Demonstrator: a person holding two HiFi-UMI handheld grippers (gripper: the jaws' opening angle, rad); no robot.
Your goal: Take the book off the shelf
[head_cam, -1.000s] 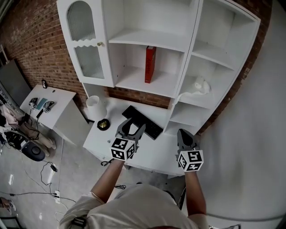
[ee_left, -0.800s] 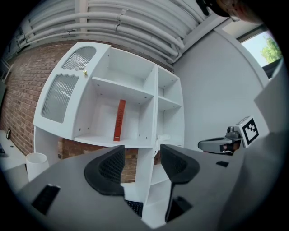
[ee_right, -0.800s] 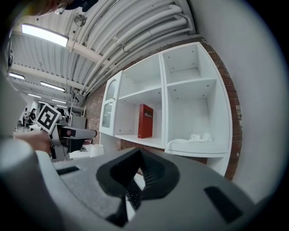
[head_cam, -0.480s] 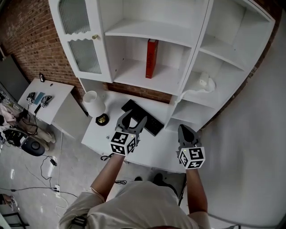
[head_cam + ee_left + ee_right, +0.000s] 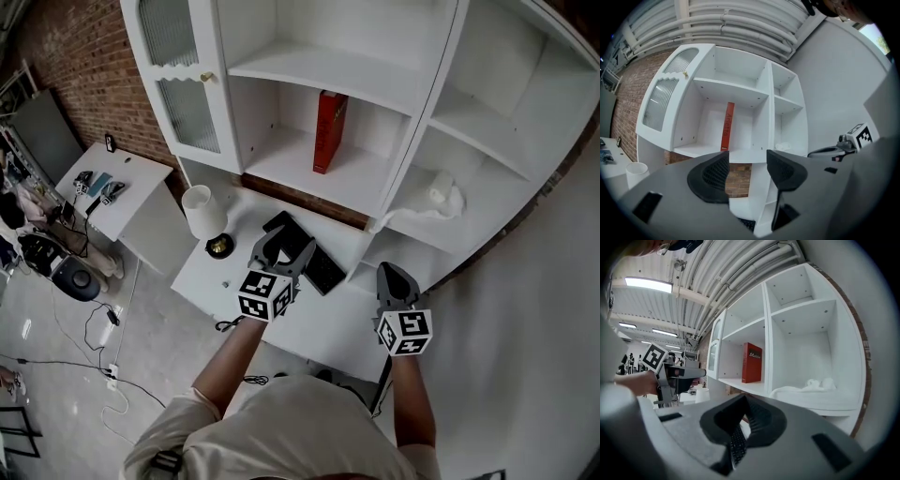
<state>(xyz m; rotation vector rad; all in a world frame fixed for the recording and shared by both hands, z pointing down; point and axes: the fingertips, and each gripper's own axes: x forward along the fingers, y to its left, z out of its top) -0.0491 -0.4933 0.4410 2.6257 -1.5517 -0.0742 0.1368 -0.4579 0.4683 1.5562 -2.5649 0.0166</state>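
A red book [image 5: 330, 131] stands upright, alone, on the middle shelf of the white cabinet [image 5: 370, 178]. It also shows in the left gripper view [image 5: 726, 126] and the right gripper view [image 5: 752, 363]. My left gripper [image 5: 282, 251] hovers over the desk below that shelf, open and empty, well short of the book. The same jaws frame the shelf edge in their own view [image 5: 747, 166]. My right gripper [image 5: 395, 278] hangs to the right over the desk's edge, shut on nothing [image 5: 740, 425].
A black keyboard [image 5: 312, 260] lies on the white desk [image 5: 216, 272] under the left gripper. A white lamp [image 5: 201, 213] stands at the desk's left. A white cloth [image 5: 441, 197] lies on the right shelf. A glass door [image 5: 183, 80] closes the left compartment. A side table [image 5: 117, 187] stands further left.
The head view has shifted, so the cabinet and book sit a little further right and nearer. Both grippers hold almost the same places, the left open and the right shut.
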